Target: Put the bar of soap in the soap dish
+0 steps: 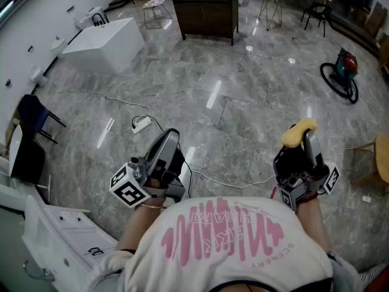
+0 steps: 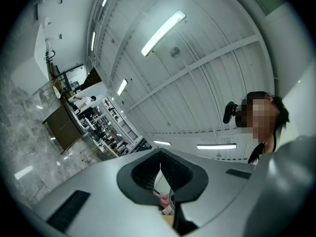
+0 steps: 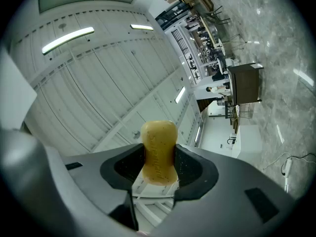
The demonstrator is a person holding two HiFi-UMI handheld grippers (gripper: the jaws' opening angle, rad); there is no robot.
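A yellow bar of soap (image 1: 299, 132) sticks up between the fingers of my right gripper (image 1: 302, 141), which is shut on it and tilts upward over the marble floor. In the right gripper view the soap (image 3: 159, 149) stands on end, pressed on both sides by the black pads, against the ceiling. My left gripper (image 1: 170, 139) is held at the left in front of the person's body, also tilted up. In the left gripper view its pads (image 2: 148, 174) meet with only a thin slit and nothing between them. No soap dish shows in any view.
A white basin block (image 1: 103, 41) stands far left, a dark wooden desk (image 1: 206, 11) at the back. A power strip (image 1: 141, 124) with cables lies on the floor ahead. A white cabinet (image 1: 55, 236) is at the lower left, a wooden chair (image 1: 382, 157) at the right.
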